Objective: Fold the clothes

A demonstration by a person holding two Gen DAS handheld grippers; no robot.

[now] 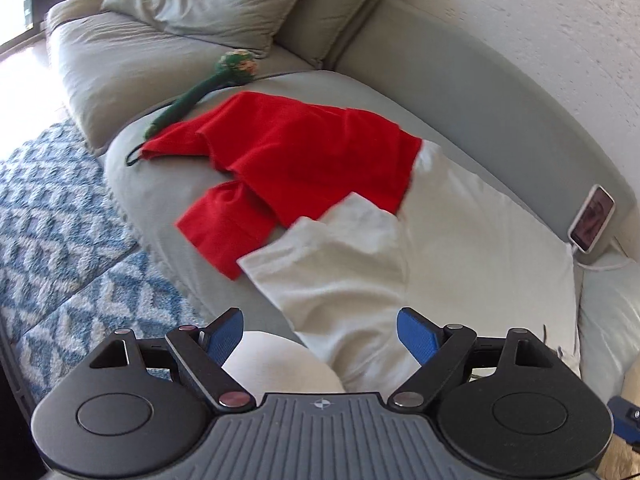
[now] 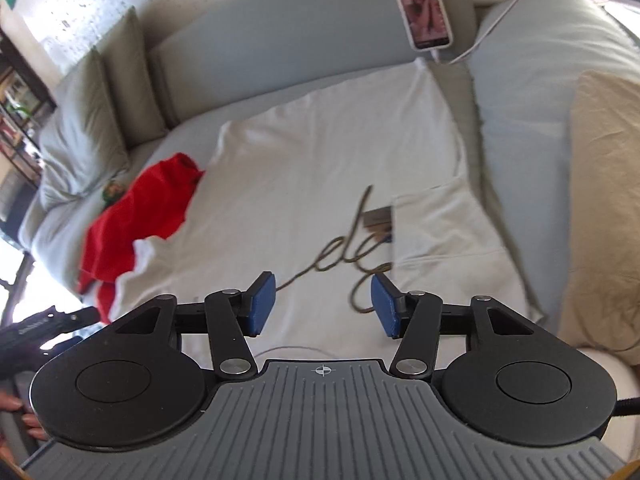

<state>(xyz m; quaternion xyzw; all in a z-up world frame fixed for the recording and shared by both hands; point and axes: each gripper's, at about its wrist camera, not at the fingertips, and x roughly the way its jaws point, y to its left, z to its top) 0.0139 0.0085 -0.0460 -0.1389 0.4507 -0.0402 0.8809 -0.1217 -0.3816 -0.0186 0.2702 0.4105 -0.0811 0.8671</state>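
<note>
While both the left gripper (image 1: 320, 332) and right gripper (image 2: 322, 304) hover with fingers spread and empty, the white shirt (image 2: 320, 168) lies flat on the sofa (image 1: 132, 60) beneath them. Farther left, the red garment (image 1: 288, 152) overlaps its edge.

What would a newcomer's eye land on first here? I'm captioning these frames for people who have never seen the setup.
Probably the red garment, crumpled on the pale sofa cushion, the only vivid colour there. Beside and partly over it lies the white shirt, spread wide, one sleeve folded in and script lettering across its front. Next, the lit phone propped against the sofa back on a charging cable, and both open grippers above the shirt.
</note>
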